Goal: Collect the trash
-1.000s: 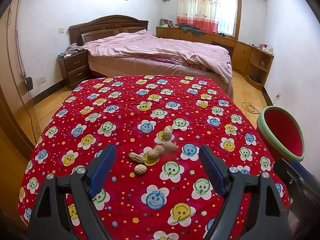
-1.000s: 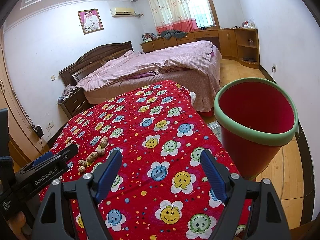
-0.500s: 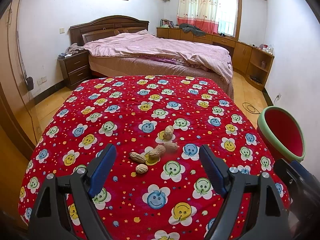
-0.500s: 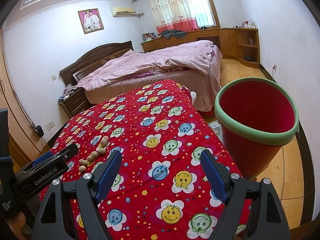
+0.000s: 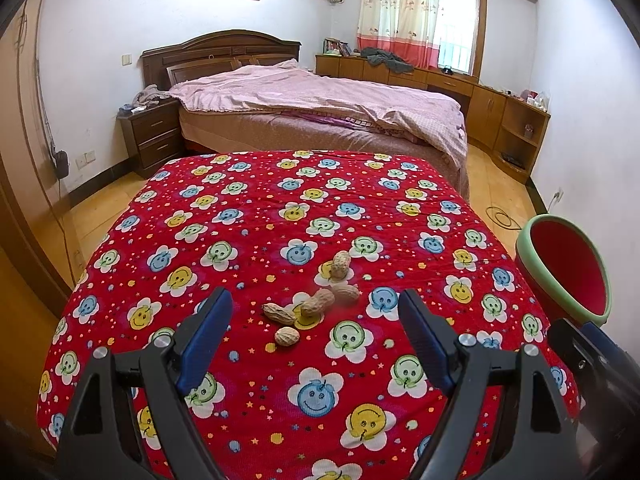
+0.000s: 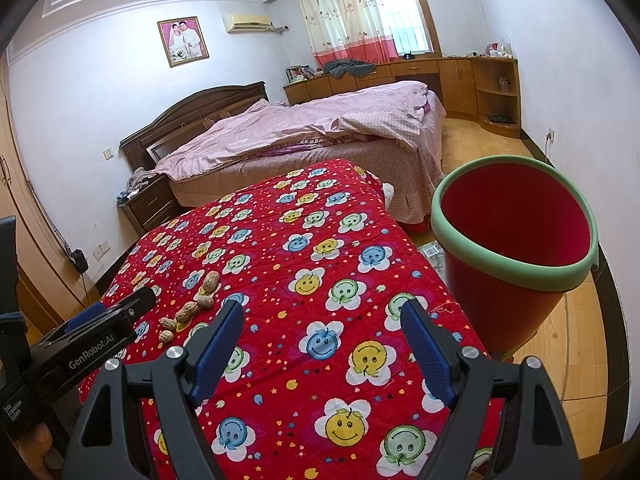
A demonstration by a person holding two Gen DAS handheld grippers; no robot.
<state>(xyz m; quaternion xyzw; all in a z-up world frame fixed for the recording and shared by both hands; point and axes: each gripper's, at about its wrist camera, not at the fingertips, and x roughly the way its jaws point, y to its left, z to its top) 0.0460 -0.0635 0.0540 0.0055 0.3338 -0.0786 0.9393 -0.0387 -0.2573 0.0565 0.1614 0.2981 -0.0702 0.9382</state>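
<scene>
Five tan, ridged peanut shells clustered just ahead of the wide, empty left claw, right claw wide, empty, red bin beyond its right finger

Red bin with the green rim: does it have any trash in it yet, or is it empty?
Apparently empty. The right wrist view looks into the bin and shows only bare red wall; its very bottom is hidden. Five peanuts lie on the red cloth.

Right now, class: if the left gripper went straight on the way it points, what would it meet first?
Probably the cluster of tan peanut shells on the red smiley-flower cloth, lying just ahead of the open left gripper; depth is uncertain.
</scene>
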